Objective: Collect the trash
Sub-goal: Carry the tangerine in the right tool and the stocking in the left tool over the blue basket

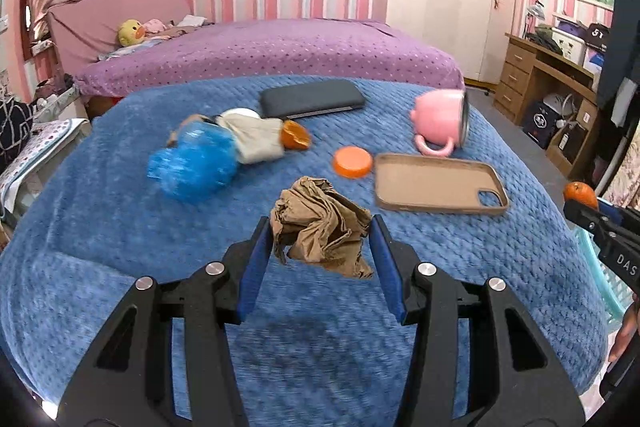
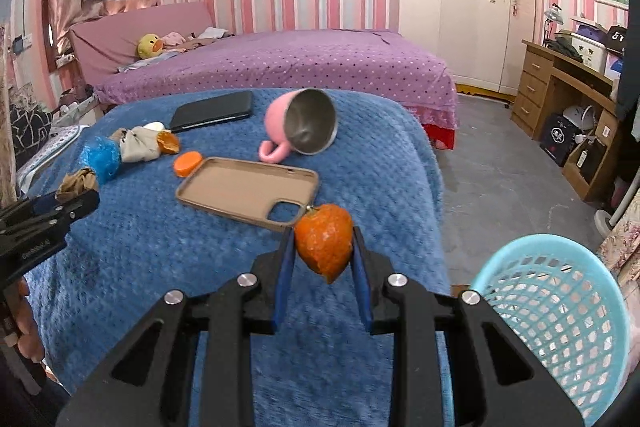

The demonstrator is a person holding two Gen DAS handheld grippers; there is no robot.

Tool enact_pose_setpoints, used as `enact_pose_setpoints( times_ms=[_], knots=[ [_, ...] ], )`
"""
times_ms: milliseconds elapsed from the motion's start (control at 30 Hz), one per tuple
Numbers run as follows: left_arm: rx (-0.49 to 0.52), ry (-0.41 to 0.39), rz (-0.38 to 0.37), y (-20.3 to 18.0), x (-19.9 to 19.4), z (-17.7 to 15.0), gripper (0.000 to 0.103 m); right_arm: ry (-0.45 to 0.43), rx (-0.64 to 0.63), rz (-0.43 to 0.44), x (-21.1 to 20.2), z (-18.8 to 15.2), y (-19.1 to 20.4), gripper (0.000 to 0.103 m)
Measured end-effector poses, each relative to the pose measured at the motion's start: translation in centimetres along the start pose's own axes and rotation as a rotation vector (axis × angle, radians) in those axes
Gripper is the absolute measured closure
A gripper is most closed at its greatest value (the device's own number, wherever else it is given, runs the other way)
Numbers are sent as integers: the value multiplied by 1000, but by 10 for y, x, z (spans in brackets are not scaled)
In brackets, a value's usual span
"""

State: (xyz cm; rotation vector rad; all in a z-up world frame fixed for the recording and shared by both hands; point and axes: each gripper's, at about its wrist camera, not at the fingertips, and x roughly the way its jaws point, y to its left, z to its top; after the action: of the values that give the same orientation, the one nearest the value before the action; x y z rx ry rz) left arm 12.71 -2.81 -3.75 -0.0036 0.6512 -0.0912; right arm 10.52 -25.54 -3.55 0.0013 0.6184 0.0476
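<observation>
My left gripper (image 1: 320,231) is shut on a crumpled brown paper (image 1: 320,227) and holds it above the blue blanket (image 1: 120,227). My right gripper (image 2: 323,239) is shut on an orange peel (image 2: 324,243), lifted over the blanket's right side. A light blue mesh basket (image 2: 560,315) stands to the right of it, below. Left on the blanket are a blue plastic wad (image 1: 192,163), a beige cloth wad (image 1: 256,137), another orange peel (image 1: 296,135) and an orange lid (image 1: 353,161).
A tan phone case (image 1: 436,187), a tipped pink mug (image 1: 440,123) and a black phone (image 1: 312,98) lie on the blanket. A purple bed (image 1: 280,51) stands behind, a wooden desk (image 1: 540,75) at the right.
</observation>
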Motion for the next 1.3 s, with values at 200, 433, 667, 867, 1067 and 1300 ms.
enact_pose_setpoints(
  times_ms=[200,433,667,867,1067,1300],
  knots=[
    [38,16,-4,-20,8,-2,54,8,20,-21,-2,-4,-27,75],
    [33,20,-17,-31,13,-2,54,10,40,-51,-4,-7,-51,75],
    [35,27,-13,-43,14,-4,54,5,57,-62,-12,-11,-67,75],
    [52,-4,-13,-65,5,2,54,-8,75,-79,-23,-16,-87,75],
    [64,-31,-42,-100,-6,9,54,-15,100,-131,-40,-26,-122,75],
    [145,-54,-116,-177,-14,4,54,1,111,-196,-55,-42,-167,75]
  ],
)
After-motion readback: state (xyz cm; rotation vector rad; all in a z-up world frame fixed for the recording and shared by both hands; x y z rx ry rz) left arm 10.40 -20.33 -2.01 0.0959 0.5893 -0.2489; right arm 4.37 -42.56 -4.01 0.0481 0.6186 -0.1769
